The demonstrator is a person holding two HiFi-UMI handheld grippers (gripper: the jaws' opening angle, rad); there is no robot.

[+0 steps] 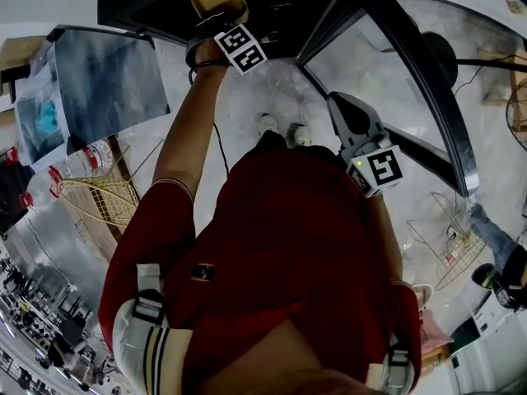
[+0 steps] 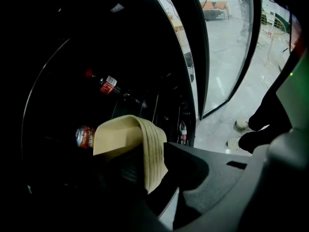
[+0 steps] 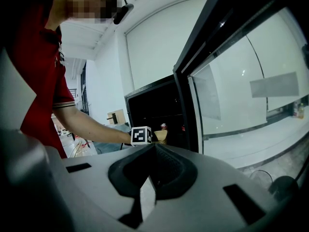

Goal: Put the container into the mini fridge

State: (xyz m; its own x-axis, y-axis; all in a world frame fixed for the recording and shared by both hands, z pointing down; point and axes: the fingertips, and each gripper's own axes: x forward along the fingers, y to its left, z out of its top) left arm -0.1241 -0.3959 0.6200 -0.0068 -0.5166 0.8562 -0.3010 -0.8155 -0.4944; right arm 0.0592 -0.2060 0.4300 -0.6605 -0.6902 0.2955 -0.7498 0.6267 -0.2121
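Tan ribbed container grasped in left claw inside the mini fridge mouth; left gripper view adds red-labelled bottle and can, unseen in head view; right claw clenched, empty.

Mini fridge stands open, its glass door swung wide to the right; a bottle and a can lie in its dark interior behind the container at the opening.

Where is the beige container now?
Left gripper view: the beige container is between the left gripper's jaws, at the mini fridge's opening, right of a red can.
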